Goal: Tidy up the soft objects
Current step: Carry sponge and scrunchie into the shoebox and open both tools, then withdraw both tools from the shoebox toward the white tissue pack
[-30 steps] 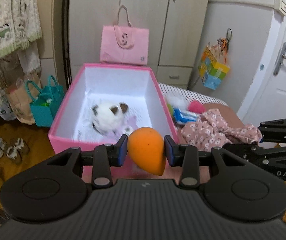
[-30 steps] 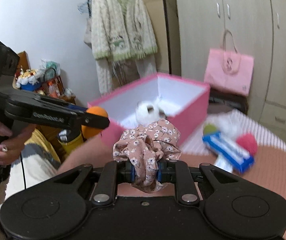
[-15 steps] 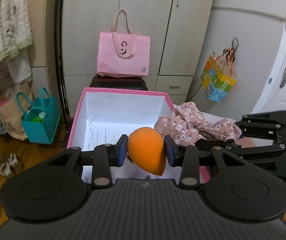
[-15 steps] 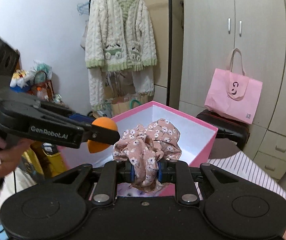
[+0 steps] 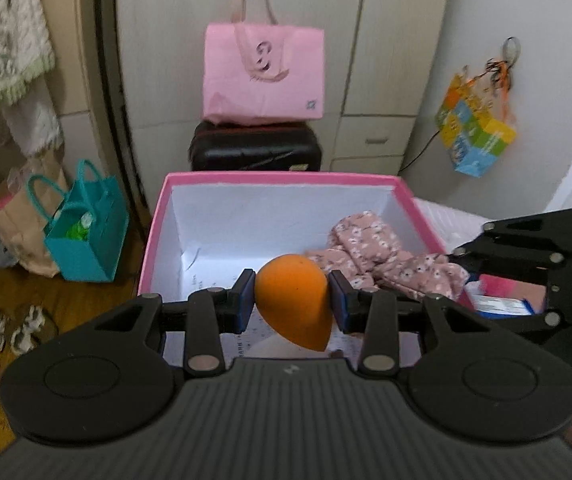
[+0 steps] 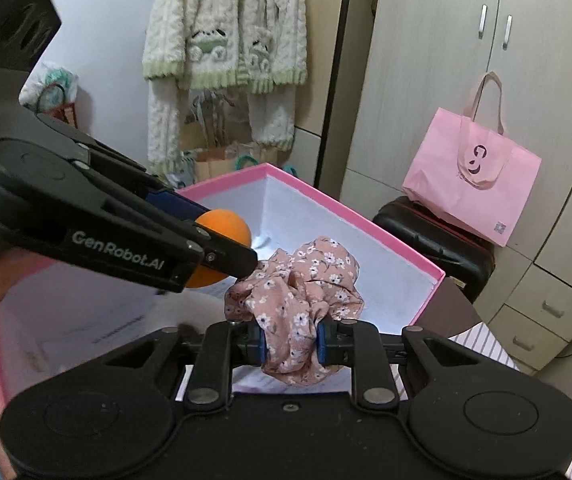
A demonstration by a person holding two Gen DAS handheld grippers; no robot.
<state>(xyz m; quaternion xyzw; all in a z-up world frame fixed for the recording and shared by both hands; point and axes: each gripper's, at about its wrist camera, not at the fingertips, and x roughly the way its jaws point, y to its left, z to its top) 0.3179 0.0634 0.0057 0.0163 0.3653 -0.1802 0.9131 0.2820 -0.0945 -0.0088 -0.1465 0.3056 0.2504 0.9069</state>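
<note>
Two handheld grippers hover side by side over an open pink box (image 5: pixel 154 236) with a white inside. The left gripper (image 5: pixel 292 302) is closed on an orange teardrop-shaped sponge (image 5: pixel 295 305), its blue pads pressing the sponge's sides, pointed end downward, above the near part of the box. The right gripper (image 6: pixel 289 345) is closed on a bunched pink floral scrunchie (image 6: pixel 298 288), held above the box's right side and just beside the sponge. Behind the box, a pink tote bag (image 5: pixel 263 74) sits on a black suitcase (image 5: pixel 255 152) against pale wardrobe doors. A teal bag (image 5: pixel 86 236) stands on the floor to the left
</note>
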